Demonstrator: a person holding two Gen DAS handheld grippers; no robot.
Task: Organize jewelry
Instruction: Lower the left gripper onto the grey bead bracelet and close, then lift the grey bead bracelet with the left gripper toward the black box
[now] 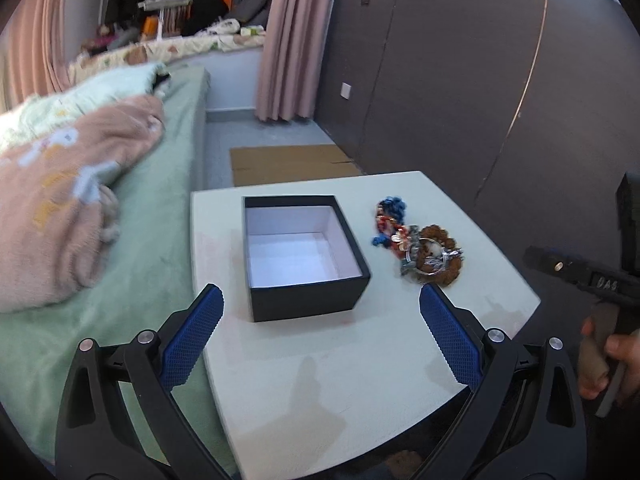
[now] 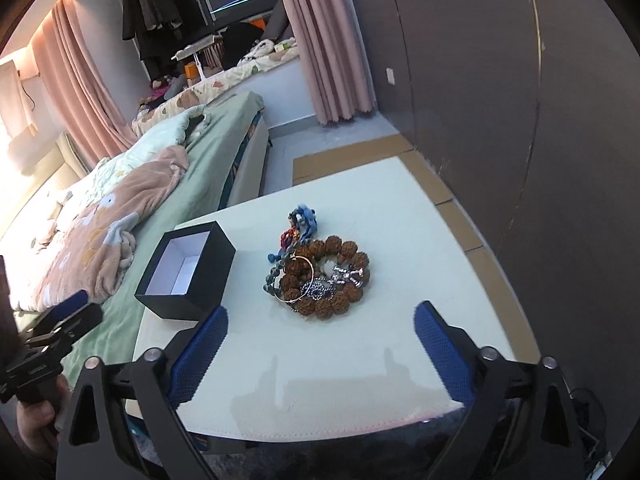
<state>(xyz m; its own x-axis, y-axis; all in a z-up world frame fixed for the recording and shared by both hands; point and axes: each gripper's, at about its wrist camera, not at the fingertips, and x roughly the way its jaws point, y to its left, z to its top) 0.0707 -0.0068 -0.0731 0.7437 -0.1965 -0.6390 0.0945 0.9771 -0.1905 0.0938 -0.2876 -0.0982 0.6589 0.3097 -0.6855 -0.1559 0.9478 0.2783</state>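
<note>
Left wrist view: your left gripper (image 1: 320, 300) hangs spread wide over the near edge of the white table (image 1: 320, 360), fingers holding nothing. Just ahead sits the open black box (image 1: 306, 256) — bare white inside, close to the table's bed-side edge. Right of it, apart from the box, lies the jewelry pile (image 1: 420, 244). Your right gripper (image 2: 320, 316) is likewise spread, bare tabletop before it, the brown bead bracelet (image 2: 328, 276) just beyond — the dark wall panel (image 2: 520, 120) stands beyond the table's right edge.
</note>
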